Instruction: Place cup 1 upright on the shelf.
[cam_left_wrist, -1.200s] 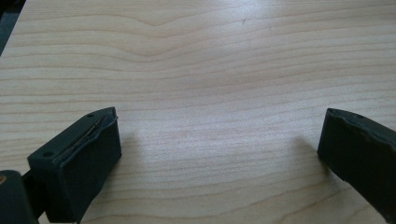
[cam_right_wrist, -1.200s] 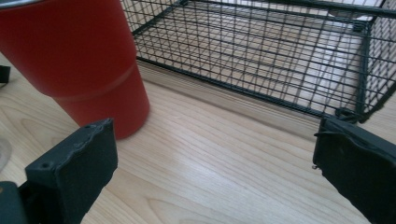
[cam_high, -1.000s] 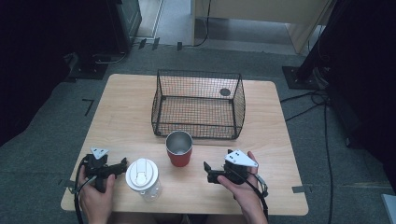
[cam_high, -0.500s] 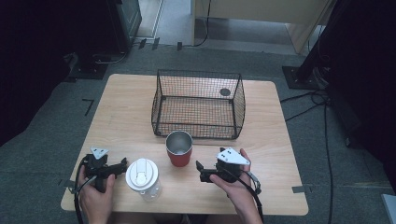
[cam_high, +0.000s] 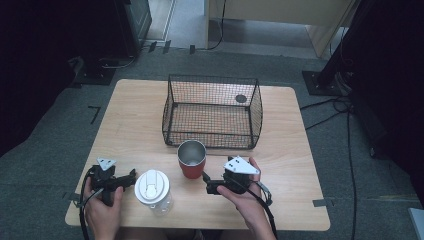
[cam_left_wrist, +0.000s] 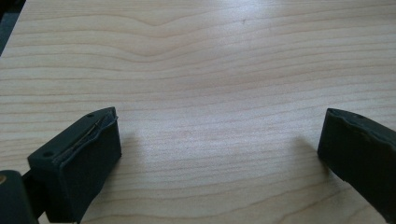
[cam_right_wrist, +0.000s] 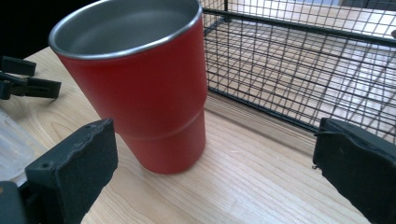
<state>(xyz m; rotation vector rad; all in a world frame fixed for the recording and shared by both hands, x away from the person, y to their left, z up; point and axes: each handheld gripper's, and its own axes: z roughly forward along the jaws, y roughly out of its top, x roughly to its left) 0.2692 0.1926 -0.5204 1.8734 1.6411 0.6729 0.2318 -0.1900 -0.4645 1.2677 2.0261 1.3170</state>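
1. The red cup is a tapered tumbler with a matte red outside, a brushed steel lining and a thin bright rim; it stands upright on the table, just in front of the wire basket.
2. In the right gripper view the cup shows a faint step low on its wall; it sits nearer the left jaw than the right, apart from both.
3. The table is pale wood with long, wavy grain and rounded corners; the basket is black wire mesh, open at the top, with walls that slope outward.
4. A clear plastic container with a round white lid stands left of the cup, near the table's front edge; its lid has a raised rectangular tab.
5. The right gripper lies low in the person's right hand, pointing left toward the cup's base; its blocky black jaws are spread wide, holding nothing.
6. The left gripper is held in the left hand at the front left corner, aimed right at the white lid; its jaws gape wide over bare wood, empty.
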